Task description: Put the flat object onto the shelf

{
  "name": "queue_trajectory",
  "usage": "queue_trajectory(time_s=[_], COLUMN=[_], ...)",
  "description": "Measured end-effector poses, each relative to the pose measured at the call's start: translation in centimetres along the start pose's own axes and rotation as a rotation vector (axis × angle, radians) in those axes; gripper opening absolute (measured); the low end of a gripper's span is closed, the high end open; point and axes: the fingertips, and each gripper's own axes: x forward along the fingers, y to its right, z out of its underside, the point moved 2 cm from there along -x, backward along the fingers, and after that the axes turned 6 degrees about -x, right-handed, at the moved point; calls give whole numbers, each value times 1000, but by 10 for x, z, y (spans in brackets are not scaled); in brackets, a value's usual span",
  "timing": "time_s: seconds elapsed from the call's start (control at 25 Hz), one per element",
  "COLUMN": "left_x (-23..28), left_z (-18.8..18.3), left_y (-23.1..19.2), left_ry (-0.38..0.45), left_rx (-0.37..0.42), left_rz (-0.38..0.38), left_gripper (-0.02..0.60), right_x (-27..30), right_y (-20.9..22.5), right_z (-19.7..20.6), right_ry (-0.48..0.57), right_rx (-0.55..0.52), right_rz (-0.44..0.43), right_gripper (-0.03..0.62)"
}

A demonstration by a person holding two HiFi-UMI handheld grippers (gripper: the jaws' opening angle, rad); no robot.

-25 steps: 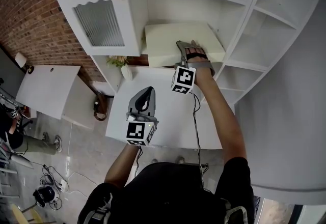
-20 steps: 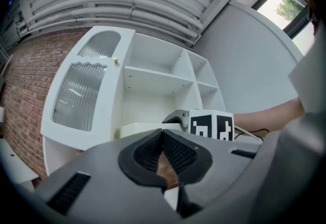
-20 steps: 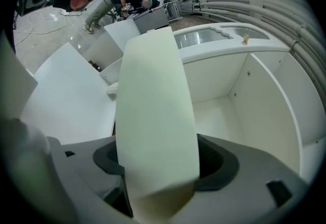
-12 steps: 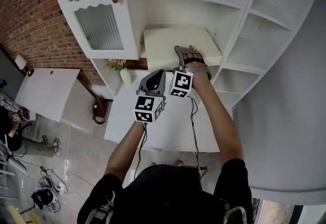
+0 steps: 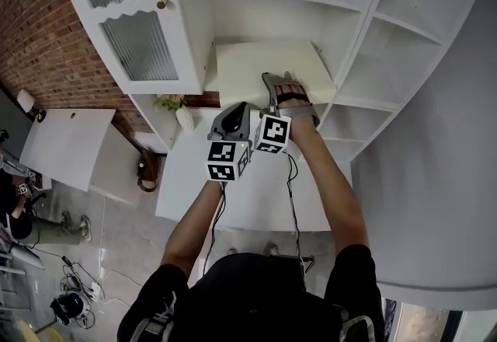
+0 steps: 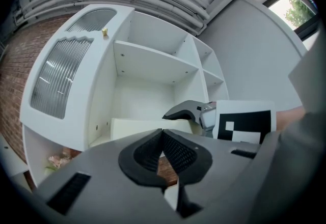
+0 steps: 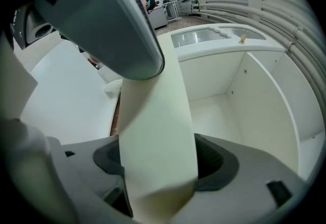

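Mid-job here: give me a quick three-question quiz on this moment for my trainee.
1. True or false: the left gripper is shut on nothing.
2. The right gripper clamps: A) a plant, B) the cream flat panel, C) a door knob?
3. In the head view, which gripper is nearer the ribbed-glass door?
Key: 1 true; 2 B; 3 left.

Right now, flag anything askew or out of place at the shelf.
Only the cream flat panel: its near edge seems to overhang the shelf unit front, clamped by the right gripper. Nothing looks spilled or damaged.
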Motion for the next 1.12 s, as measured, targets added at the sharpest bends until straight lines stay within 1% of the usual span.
queue_trajectory(time_s=[0.08,0.28,0.4,0.52,0.76,0.96,1.04,1.12], left_x=[4,7,7,10,18,25,28,30], left_z=[2,6,7,8,7,8,8,7], left_y=[2,6,-1,-10,-22,-25,-25,-26], left_ry=[-6,-24,-35,-41,-38,-39,-40,-40], left_rx=[5,26,10,5,-28,-40,-40,-38], left_rz=[-3,17,20,0,-19,-24,-24,-27], left_gripper=[9,9,9,9,9,9,9,9], right_x=[-1,-2,-4,-8,-22,-46,-60,-77], right_y=[-1,-1,-3,-4,-6,-5,-5,-6], right_z=[4,5,2,1,1,7,10,12], right_ry=[-2,9,38,55,88,116,136,162], right_rx=[5,2,-9,-13,27,93,151,241], right_rz=[9,26,21,14,10,26,35,39], right_gripper=[344,345,344,344,344,344,344,342])
